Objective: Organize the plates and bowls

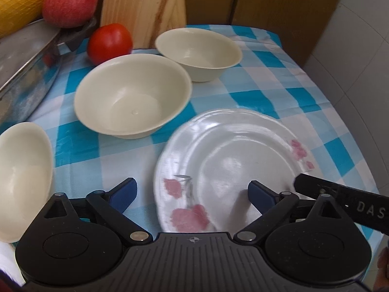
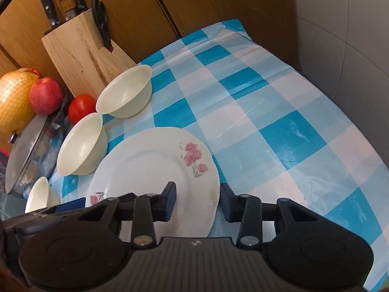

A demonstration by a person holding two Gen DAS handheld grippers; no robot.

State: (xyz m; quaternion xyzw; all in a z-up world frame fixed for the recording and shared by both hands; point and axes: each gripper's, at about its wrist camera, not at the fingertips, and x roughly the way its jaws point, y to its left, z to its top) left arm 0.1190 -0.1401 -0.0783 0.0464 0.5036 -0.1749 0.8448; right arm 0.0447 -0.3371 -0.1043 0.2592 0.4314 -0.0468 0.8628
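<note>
Plate (image 2: 150, 170): white glazed ceramic, round, scalloped rim, pink flower decals at two places on the rim. Lies on the blue-and-white checked cloth (image 2: 267, 112), near edge apparently overhanging or slightly raised toward the right gripper (image 2: 198, 204); blurred in the left wrist view, so contact with the cloth not certain.

Right gripper: jaws parted, straddling the plate's near rim, one blue pad over the plate face, the other just outside the edge. Not closed on it; nothing held.

Left gripper (image 1: 192, 192): jaws wide apart, hovering over the near-left part of the plate, empty.

Bowls, all cream, matte, plastic-looking, smooth flared walls:
- large bowl (image 1: 132, 96) just beyond the plate, to its left, upright.
- second bowl (image 1: 198, 53) farther behind the plate, upright, apart from the first.
- third bowl (image 1: 24, 180) left of the plate, close to the camera, partly cut by the frame.

Progress judged: early. No bowl nested in another, nothing stacked on the plate. Remaining: gather three bowls, place with the plate.

Beyond the bowls, away from the plate: tomato (image 1: 109, 42), apple (image 1: 70, 1), netted yellow fruit (image 2: 14, 97), steel pot lid (image 1: 26, 58), wooden knife block (image 2: 85, 51).
</note>
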